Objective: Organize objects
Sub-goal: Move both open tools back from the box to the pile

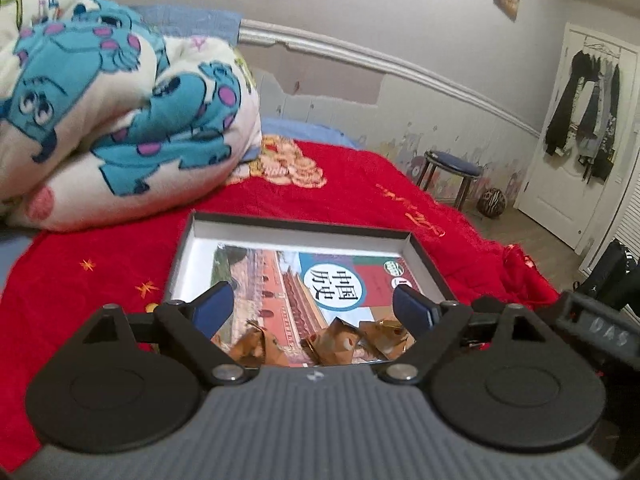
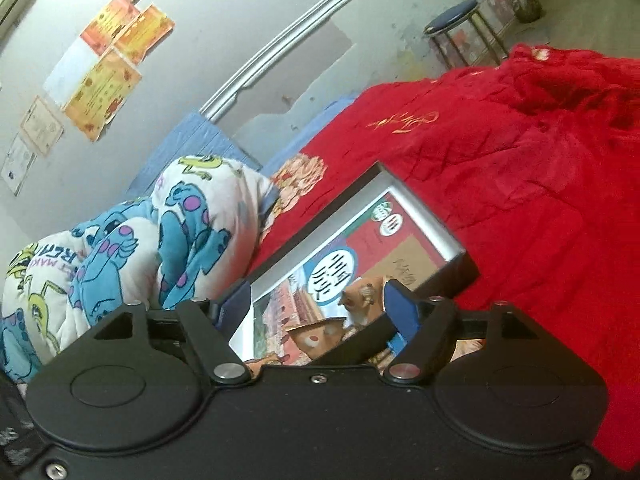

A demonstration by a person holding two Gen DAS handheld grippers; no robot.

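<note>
A shallow black box (image 1: pixel 304 225) with a white inside lies on the red bedspread (image 1: pixel 360 184). A history book (image 1: pixel 288 280) with a round white label lies flat in it. Several brown-gold wrapped sweets (image 1: pixel 334 338) lie on the book's near end. My left gripper (image 1: pixel 312 300) is open and empty, just above the sweets. In the right wrist view the box (image 2: pixel 432 216), the book (image 2: pixel 352 248) and the sweets (image 2: pixel 360 300) show again. My right gripper (image 2: pixel 316 300) is open over them and holds nothing.
A folded cartoon quilt (image 1: pixel 112 112) lies at the left on the bed, close to the box. A blue-topped stool (image 1: pixel 450 168) and a ball (image 1: pixel 493 202) stand on the floor by the wall. A door with hung clothes (image 1: pixel 580 112) is at the right.
</note>
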